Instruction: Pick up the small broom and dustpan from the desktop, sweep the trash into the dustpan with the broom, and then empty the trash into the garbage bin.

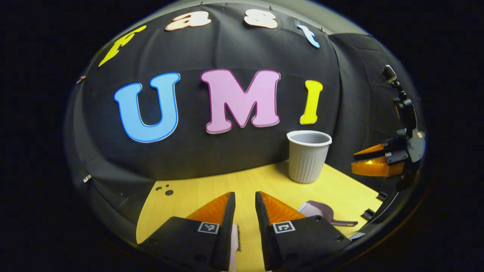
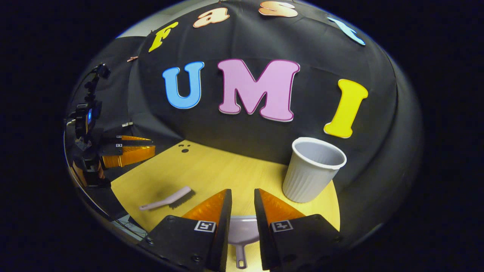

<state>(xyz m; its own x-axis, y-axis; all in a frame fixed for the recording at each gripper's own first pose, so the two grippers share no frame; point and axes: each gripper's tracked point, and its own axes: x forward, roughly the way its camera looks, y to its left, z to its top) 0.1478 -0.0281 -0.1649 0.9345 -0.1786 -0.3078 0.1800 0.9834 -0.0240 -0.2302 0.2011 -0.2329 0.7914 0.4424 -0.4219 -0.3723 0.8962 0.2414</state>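
Note:
A pale pink dustpan (image 2: 244, 230) lies on the yellow table right under my right gripper (image 2: 242, 196), its handle pointing back toward me. That gripper is open, with nothing between its fingers. The dustpan (image 1: 321, 211) also lies to the right of my left gripper (image 1: 245, 200), which hovers open over the table. A pale pink small broom (image 2: 166, 200) lies flat at the left; part of the broom (image 1: 234, 241) peeks out beneath my left gripper's left finger. A grey ribbed garbage bin (image 1: 308, 156) stands upright at the table's back.
The yellow wooden table (image 1: 196, 192) ends at the black cloth wall. A few small dark spots (image 2: 184, 148) mark its far left corner; I cannot tell what they are. The bin (image 2: 314, 170) stands close to the table's right edge.

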